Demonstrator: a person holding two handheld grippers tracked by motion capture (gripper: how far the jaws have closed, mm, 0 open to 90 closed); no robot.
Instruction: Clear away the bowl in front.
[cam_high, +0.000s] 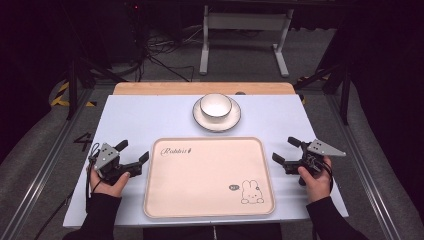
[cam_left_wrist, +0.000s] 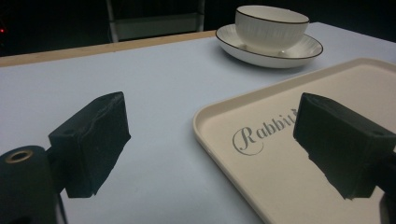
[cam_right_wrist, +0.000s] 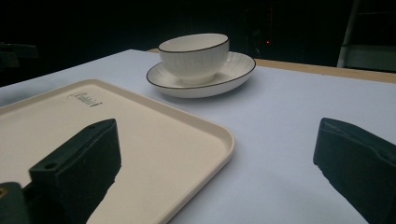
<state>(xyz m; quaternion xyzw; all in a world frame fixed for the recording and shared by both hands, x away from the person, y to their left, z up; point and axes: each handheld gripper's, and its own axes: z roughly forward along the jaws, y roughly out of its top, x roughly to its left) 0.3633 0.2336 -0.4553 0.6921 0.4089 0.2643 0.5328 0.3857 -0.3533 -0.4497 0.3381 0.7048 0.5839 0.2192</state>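
Centre stage, the cream tray (cam_high: 209, 177) lies flat on the near half of the pale table (cam_high: 145, 117), script lettering at its far left corner, a little rabbit drawing at its near right. Beyond its far edge, apart from it, a white bowl (cam_high: 216, 105) with a dark rim sits in a white saucer (cam_high: 217, 121).

Out to the flanks now. The left gripper (cam_high: 133, 155) sits just off the tray's left edge, held in the left hand (cam_high: 111, 182), forearm coming up from the bottom edge; its jaws stand wide apart, gripping nothing, and in the left gripper view one jaw hangs over the tray's corner. Across the tray, the right gripper (cam_high: 286, 149) mirrors it near the right edge, right hand (cam_high: 315, 178) wrapped around the handle, jaws likewise spread and empty, angled inward toward the tray.
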